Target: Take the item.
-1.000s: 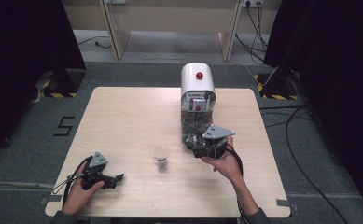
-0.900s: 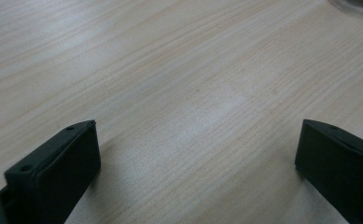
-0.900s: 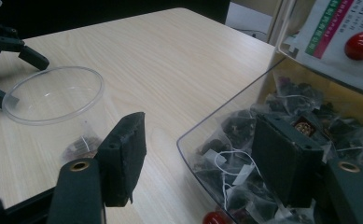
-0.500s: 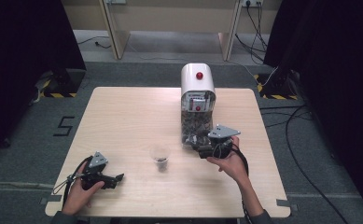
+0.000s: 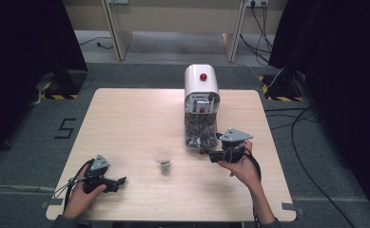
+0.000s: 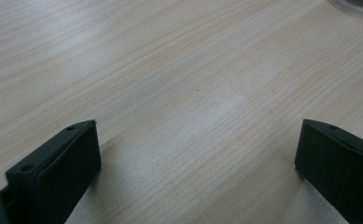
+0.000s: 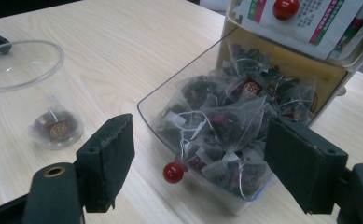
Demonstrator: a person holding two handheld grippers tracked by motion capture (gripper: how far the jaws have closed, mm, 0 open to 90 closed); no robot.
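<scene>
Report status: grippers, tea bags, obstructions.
Right gripper open, jaws just widened, empty, facing drawer of tea bags. Left gripper open, idle. Nothing blocking.

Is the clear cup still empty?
No, one tea bag already lies at the bottom of the clear cup.

I read a large "5" marked on the grey floor (image 5: 64, 128) left of the table (image 5: 125, 123). Beyond my right fingers (image 7: 109, 154), the printed label (image 7: 305, 21) on the tea-bag dispenser (image 5: 201, 102) carries small text, too fine to make out.
</scene>
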